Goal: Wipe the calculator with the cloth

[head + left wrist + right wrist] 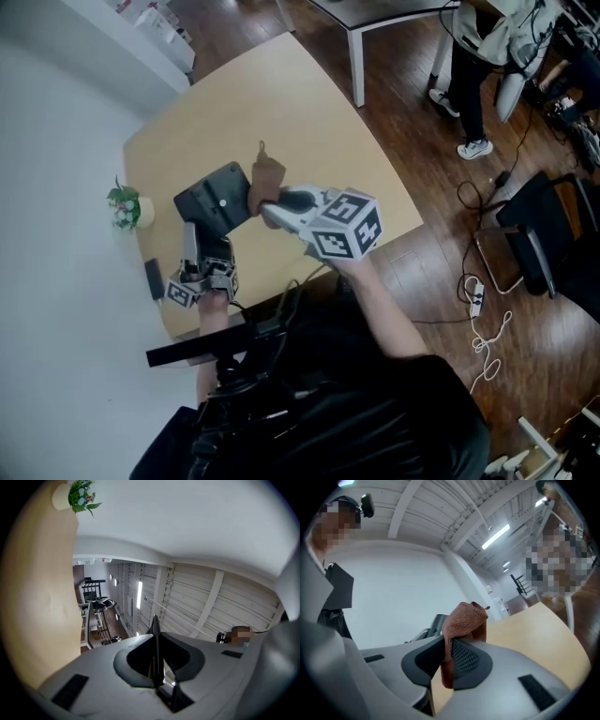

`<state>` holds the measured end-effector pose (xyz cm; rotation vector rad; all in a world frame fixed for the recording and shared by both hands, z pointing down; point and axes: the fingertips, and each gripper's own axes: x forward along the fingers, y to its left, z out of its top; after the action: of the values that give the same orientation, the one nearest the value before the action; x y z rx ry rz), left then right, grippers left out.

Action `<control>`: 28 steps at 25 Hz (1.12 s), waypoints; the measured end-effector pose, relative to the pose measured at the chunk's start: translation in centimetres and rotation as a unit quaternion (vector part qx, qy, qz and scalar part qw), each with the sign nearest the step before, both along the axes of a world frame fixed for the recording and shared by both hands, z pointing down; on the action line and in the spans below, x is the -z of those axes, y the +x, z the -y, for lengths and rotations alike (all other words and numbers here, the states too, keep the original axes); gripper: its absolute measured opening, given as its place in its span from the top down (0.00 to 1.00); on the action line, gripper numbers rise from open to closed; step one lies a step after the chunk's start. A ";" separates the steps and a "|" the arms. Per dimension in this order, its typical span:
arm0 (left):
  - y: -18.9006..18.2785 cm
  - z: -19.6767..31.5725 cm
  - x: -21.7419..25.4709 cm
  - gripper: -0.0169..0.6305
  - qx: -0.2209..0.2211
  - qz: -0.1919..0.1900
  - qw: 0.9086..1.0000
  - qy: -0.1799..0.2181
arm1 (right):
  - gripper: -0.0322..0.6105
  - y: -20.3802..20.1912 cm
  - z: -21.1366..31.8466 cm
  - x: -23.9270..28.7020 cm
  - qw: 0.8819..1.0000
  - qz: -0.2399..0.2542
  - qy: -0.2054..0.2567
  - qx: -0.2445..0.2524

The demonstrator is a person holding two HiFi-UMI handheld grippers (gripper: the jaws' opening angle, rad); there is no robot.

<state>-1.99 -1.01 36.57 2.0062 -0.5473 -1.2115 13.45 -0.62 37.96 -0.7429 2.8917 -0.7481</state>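
In the head view the black calculator (220,197) is held over the light wooden table (309,122), with my left gripper (206,242) shut on its near edge from below. The left gripper view shows the calculator (155,630) edge-on as a thin dark plate clamped in my left gripper (158,654). My right gripper (274,212) is shut on a brown cloth (265,176), which lies against the calculator's right side. In the right gripper view the cloth (464,620) bunches up out of my right gripper (449,651), and part of the calculator (433,625) shows behind it.
A small potted plant (127,208) and a small dark object (153,277) sit at the table's left edge. A person (478,56) stands at the far right by a white table leg (357,56). A chair (539,234) and cables (483,323) are on the floor to the right.
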 end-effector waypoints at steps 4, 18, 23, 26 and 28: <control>1.2 0.0 0.1 0.89 -0.012 -0.002 1.000 0.005 | 0.89 -5.5 -2.8 -0.5 0.995 -0.049 0.026 0.087; 0.6 -1.4 -1.4 0.90 -0.012 0.034 0.999 -0.007 | 0.89 2.8 2.0 -1.8 0.998 -0.002 -0.022 -0.056; 1.9 -2.2 -1.3 0.90 -0.024 0.047 0.999 0.000 | 0.89 -2.1 -1.4 4.7 0.997 0.017 0.055 0.050; 2.4 -2.7 -0.9 0.90 -0.034 0.050 0.998 0.010 | 0.88 -4.7 -2.1 4.6 0.994 -0.014 0.069 0.086; 2.4 -3.3 -0.4 0.89 -0.044 0.046 0.998 0.024 | 0.88 -5.3 -1.6 3.2 0.994 -0.030 0.056 0.087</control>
<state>0.38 2.29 36.95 2.1128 -0.4731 -1.0920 8.18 1.00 34.71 -0.5165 3.0524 -0.5825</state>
